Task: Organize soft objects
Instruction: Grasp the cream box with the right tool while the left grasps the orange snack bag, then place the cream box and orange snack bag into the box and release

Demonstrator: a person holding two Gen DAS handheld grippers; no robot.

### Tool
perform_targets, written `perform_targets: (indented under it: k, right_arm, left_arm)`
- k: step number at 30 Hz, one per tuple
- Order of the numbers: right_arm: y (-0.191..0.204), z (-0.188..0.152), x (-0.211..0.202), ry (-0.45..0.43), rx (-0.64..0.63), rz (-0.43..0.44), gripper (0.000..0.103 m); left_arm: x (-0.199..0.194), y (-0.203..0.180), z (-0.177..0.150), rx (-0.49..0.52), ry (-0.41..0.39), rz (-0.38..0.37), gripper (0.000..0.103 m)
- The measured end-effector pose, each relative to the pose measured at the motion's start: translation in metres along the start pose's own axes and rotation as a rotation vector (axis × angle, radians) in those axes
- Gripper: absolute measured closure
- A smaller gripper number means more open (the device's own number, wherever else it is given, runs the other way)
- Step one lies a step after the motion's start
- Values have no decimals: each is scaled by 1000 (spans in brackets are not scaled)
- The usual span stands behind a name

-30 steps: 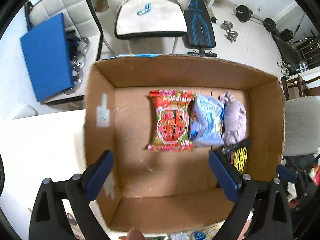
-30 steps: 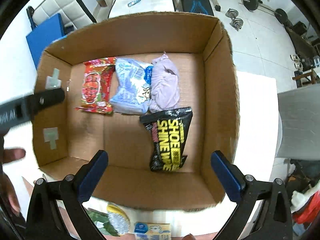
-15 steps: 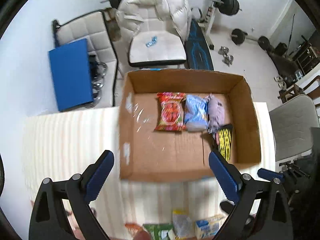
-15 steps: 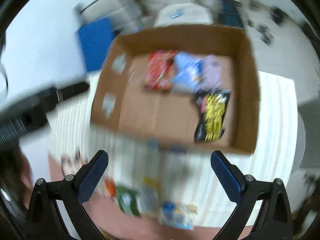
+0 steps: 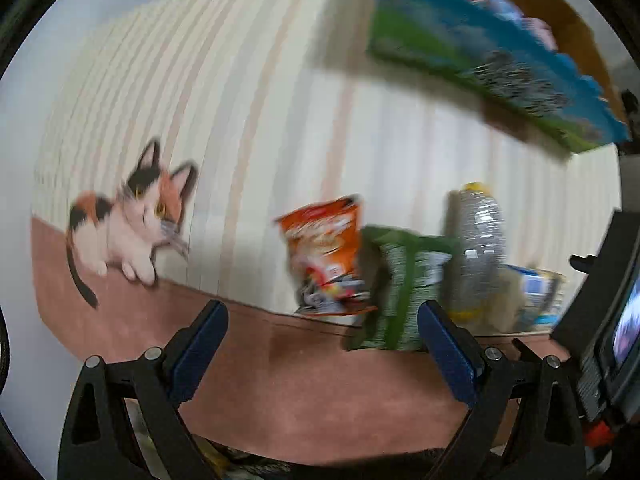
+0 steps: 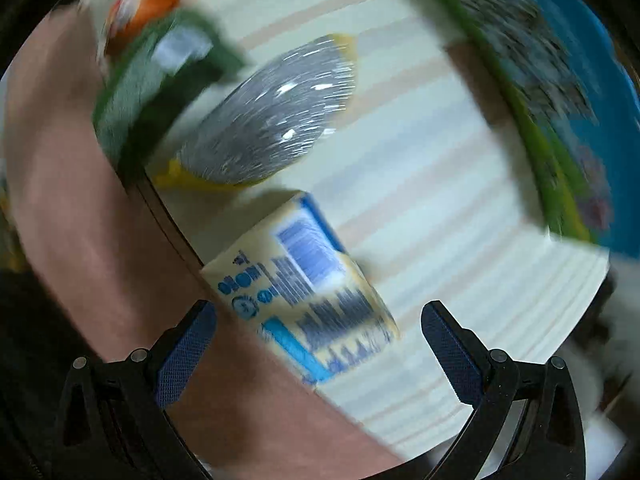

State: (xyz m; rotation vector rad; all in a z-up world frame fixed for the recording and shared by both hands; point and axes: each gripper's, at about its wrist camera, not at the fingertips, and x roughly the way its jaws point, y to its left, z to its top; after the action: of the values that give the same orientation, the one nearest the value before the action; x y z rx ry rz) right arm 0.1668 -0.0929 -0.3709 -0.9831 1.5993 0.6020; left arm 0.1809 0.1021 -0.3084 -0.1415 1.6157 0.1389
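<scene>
Several soft packs lie in a row on the striped cloth near the table's front. In the left wrist view there are an orange snack bag (image 5: 326, 252), a green pack (image 5: 400, 288), a silver-and-yellow pack (image 5: 478, 240) and a blue-and-cream pack (image 5: 536, 296). My left gripper (image 5: 320, 344) is open and empty, low in front of the orange and green packs. In the right wrist view my right gripper (image 6: 318, 348) is open and empty, right over the blue-and-cream pack (image 6: 304, 296). The silver pack (image 6: 272, 120) and green pack (image 6: 160, 80) lie beyond. Both views are blurred.
The cardboard box, with a blue-green printed outer wall (image 5: 480, 52), stands at the back right and also shows in the right wrist view (image 6: 560, 80). A calico cat picture (image 5: 128, 224) is printed on the cloth at left. A dark device (image 5: 616, 320) sits at the right edge.
Both grippers have pulled back from above the box and dropped low toward the packs at the table's front. Both stay open and empty.
</scene>
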Motion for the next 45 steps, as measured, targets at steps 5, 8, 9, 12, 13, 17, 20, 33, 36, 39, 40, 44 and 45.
perform_targets:
  k: [5,8,9,12,13,17,20,33,36,39,40,44,45]
  right_arm:
    - [-7,6,20,62,92,42,18]
    - [-43,0,21,78,360,201,27]
    - [-55,-4,21,74,440,257,29]
    - [-89,-22,24,27,702,435,29]
    - [-94,-26,24,12,744,474,28]
    - [-107,-42,22,-23,839,566,21]
    - [-105,-46,20,-22,830,549,21]
    - [-71,-47,37,17,837,442,33]
    - [-69,-57,31,-4,864,434,36]
    - [-68,-72,6,-67,912,509,36]
    - [-73,-79,-6,-97,922,533,36]
    - [-96,-91,-70,-240,943,568,36]
    - [-107,-94,-93,-293,949,571,36]
  left_arm:
    - [33,21,10,-92,40,-93,6]
    - [52,25,21,-147,82,-197,7]
    - [59,25,25,-169,98,-228,7]
    - [75,21,34,-178,122,-265,17]
    - [80,19,36,-177,129,-269,20]
    - [89,19,38,-167,144,-251,37]
    - [89,20,38,-134,138,-175,39]
    - [84,3,18,-77,109,-24,59]
    - [67,2,13,-80,90,-17,59]
    - [37,5,8,-72,32,-38,60]
    - [23,2,8,-64,8,-45,60]
    - [-53,-25,20,-8,-117,-125,60]
    - [-69,-33,26,11,-142,-145,60]
